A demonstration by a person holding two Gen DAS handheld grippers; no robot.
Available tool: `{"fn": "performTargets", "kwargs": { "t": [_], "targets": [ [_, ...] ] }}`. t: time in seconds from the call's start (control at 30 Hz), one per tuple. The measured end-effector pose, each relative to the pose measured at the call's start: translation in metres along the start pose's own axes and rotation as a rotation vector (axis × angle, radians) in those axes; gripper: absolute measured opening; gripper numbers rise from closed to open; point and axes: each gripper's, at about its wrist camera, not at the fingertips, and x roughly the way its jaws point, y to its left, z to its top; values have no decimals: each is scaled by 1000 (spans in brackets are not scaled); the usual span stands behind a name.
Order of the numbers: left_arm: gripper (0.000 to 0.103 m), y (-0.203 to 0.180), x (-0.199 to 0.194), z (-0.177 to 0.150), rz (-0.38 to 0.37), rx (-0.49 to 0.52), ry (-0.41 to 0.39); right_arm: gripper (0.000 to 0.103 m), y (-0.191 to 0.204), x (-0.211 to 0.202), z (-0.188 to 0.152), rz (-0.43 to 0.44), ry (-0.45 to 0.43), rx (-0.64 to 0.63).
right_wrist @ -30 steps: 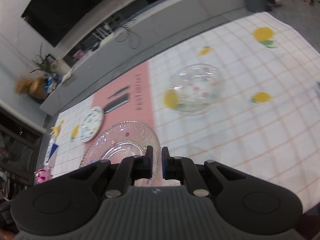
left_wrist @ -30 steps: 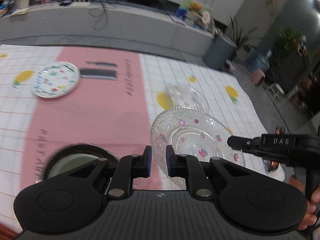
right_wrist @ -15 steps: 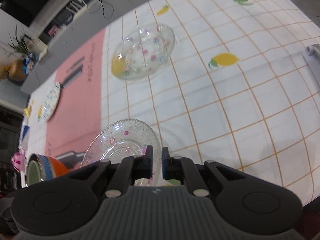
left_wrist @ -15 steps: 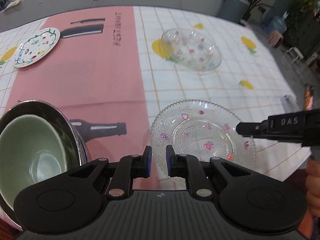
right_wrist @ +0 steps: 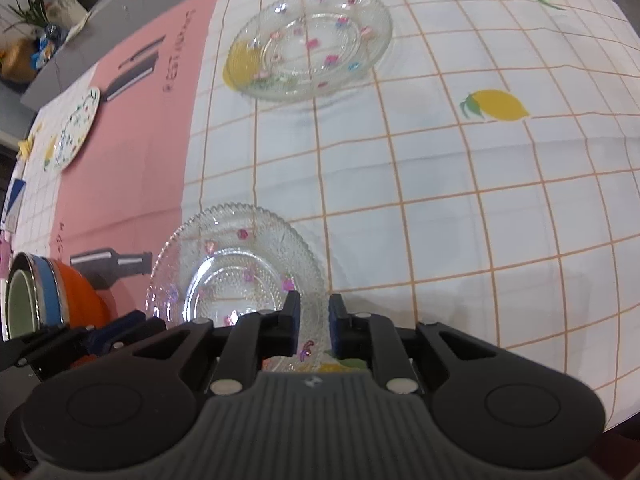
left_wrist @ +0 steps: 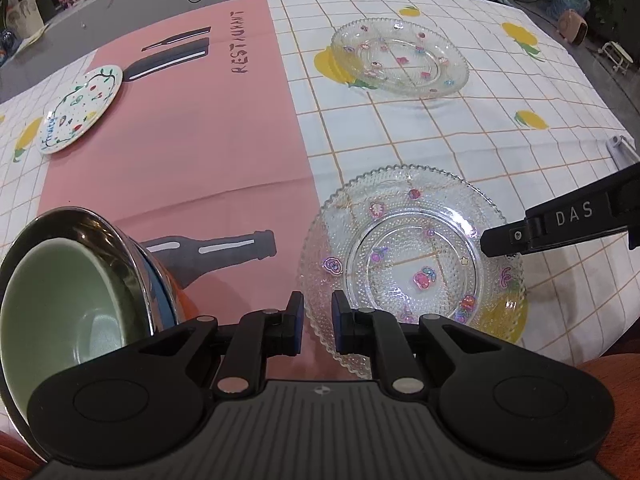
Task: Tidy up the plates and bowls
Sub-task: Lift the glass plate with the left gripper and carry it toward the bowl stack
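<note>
You have brought both grippers down to the near glass plate (left_wrist: 412, 256); your right gripper (right_wrist: 314, 326) has just been opening slightly, the plate's rim between its narrow jaws; your left gripper (left_wrist: 318, 326) stands narrow at the opposite rim, gripping nothing; likely released.

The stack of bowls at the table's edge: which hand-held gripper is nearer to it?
Left. The left hand-held gripper hangs right beside the stack of bowls; the right hand-held gripper is across the near glass plate.

Left hand-held gripper (left_wrist: 316, 322) – black, blue pads, silver screws, "DAS" marking.
</note>
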Motion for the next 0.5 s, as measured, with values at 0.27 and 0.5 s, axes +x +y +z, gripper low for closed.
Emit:
{"fn": "performTargets", "kwargs": {
  "t": [0.27,0.5],
  "targets": [
    [17,-2,1,2,30,19,-5,14,-2,3,0,18,17,21],
    [29,1,-10,6,5,7,-41,31,3,-2,-2,3,-5,3]
  ]
}}
